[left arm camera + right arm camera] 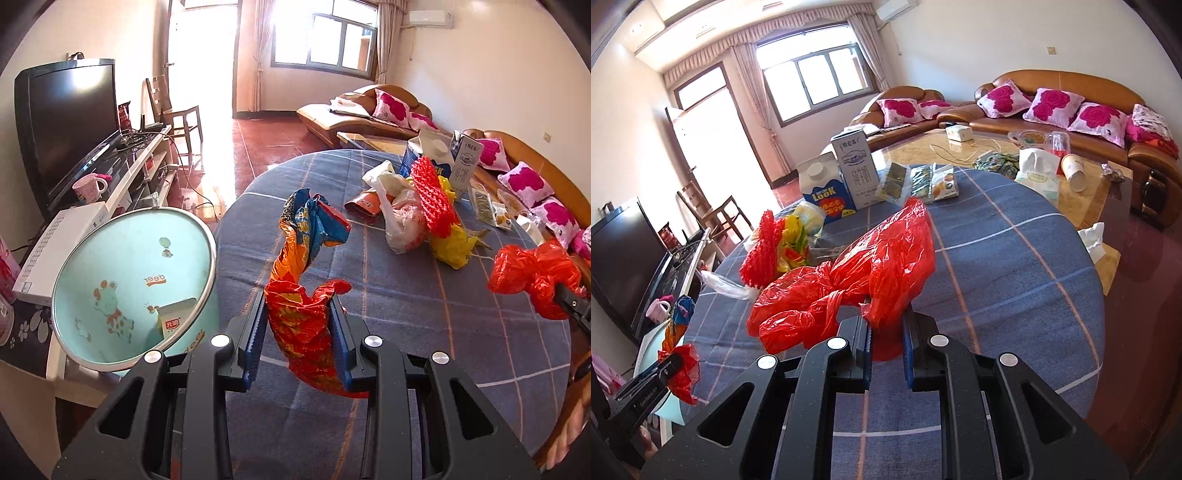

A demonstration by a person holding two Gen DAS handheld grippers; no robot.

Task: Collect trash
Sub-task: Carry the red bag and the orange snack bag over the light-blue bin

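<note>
Clamped between the pads of my left claw point(301, 325) is a crumpled orange-and-blue wrapper point(304, 266), its upper end rising free above the blue checked worktop point(424, 325). My right claw point(886, 332) is likewise pinched tight on a red plastic bag point(857, 273), which billows forward over the cloth. Both pieces of trash are lifted clear of the worktop. Just left of the wrapper, beyond the worktop's edge, stands a pale green bin point(122, 280) with a giraffe print; a small carton point(175, 317) already lies inside. Farther out on the worktop remain a red mesh point(434, 195), a yellow bag point(456, 243), a clear bag point(402, 218), two milk cartons point(846, 177) and some snack packets point(923, 181). A television, wooden chair and sofa with pink cushions lie beyond.

Step in hand, as I judge it: carrying two picked-up pieces to the bin. The next move calls for bringing each claw over the bin's mouth before opening, left first, since it is nearer.
</note>
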